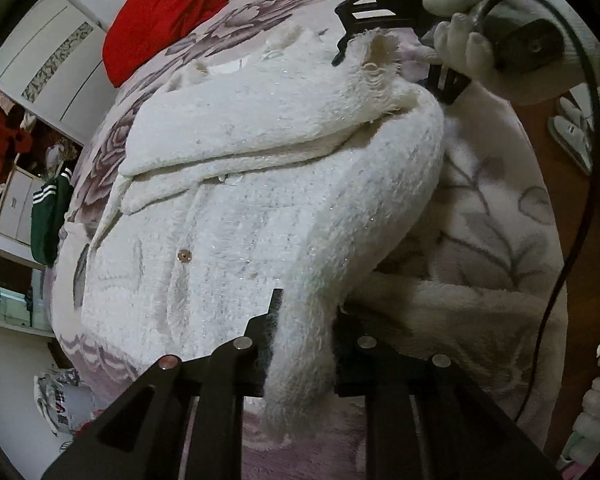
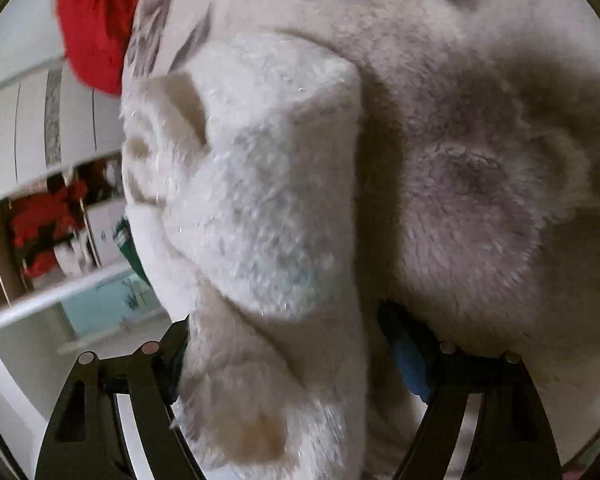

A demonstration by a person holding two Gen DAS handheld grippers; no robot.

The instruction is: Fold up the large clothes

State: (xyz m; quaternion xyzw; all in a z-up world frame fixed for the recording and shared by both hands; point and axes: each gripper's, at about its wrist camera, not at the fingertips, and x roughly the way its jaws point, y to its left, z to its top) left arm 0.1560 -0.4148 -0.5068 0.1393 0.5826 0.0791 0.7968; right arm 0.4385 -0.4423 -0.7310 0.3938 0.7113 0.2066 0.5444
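— Across the bed [image 1: 500,208], what is seen?

— A white fuzzy jacket [image 1: 236,208] is spread on a blanket printed with grey-purple flowers. One sleeve has been laid across the chest, and a small round button [image 1: 185,255] is visible on the front panel.

— How is the left claw [image 1: 304,320] engaged?

— It is closed on the jacket: a strip of the fuzzy edge is pinched between its two black fingers and hangs down in front of the camera.

— And the right claw [image 1: 396,56]?

— From the left wrist view it is seen at the far end of the jacket, held by a white-gloved hand [image 1: 500,32], with frayed cloth caught at its fingers. In the right wrist view a thick fold of the same jacket [image 2: 260,200] is bunched between the claw's [image 2: 284,360] fingers, so it is gripping the jacket too. A blue pad [image 2: 410,364] is seen on the inner face of one finger.

— Is the jacket lifted?

— Whether the gripped edge is lifted off the blanket cannot be told; the body of the jacket is lying flat.

— What else is shown?

— A red garment [image 1: 172,12] is heaped at the far edge of the bed. A green garment with white stripes [image 1: 48,216] is hung beside white cabinets, and a black cable [image 1: 580,160] is looped from the right claw down past the bedside.
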